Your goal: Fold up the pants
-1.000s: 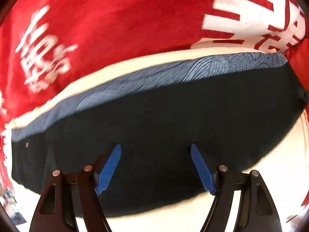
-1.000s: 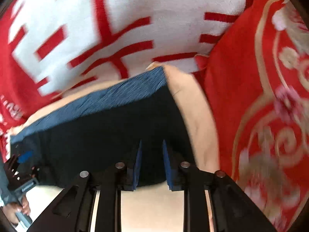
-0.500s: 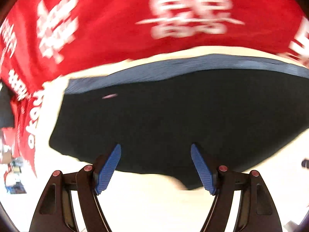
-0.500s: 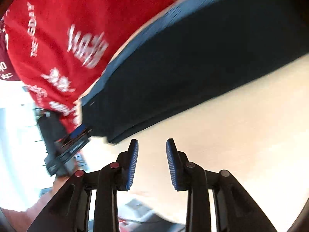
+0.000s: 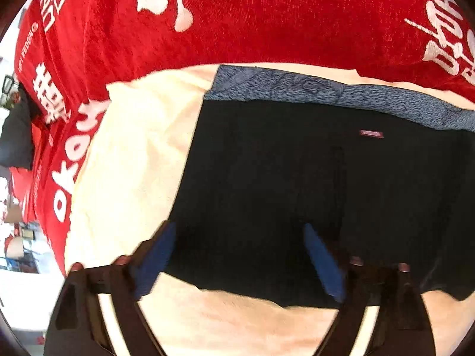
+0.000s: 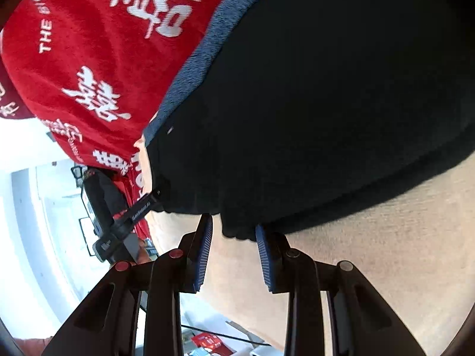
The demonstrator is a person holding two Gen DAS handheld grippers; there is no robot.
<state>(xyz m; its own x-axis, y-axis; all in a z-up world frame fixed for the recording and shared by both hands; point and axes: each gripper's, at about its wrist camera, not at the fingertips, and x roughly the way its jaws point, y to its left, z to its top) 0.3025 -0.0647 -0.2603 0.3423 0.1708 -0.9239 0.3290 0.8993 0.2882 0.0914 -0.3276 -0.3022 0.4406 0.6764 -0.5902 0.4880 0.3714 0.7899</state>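
The dark pants (image 5: 297,184) lay flat on the pale table (image 5: 133,154), already doubled into a broad dark rectangle, with the blue-grey waistband (image 5: 326,92) along the edge nearest the red printed cloth (image 5: 237,23) and a small label (image 5: 371,133) just below that band. The left tongs (image 5: 237,255) hung over the pants' near edge, on the side away from the waistband, their jaws opening wide with dark fabric lying beneath and between the blue pads (image 5: 322,264); nothing appeared pinched. In the right wrist view the right tongs (image 6: 233,249) stood narrow but parted at the pants' (image 6: 326,103) near corner, the hem just above the pad tips, seemingly untouched, though contact was hard to rule out. The other tool (image 6: 124,222) showed at the pants' far-side edge, by the waistband (image 6: 207,50) end.

The step in hand looked like setting up the next fold: both tongs arriving at the near edge to take hold. The next move would call for lowering each pair onto the hem, closing on all layers together, then carrying the edge evenly toward the waistband so the stack stayed square.
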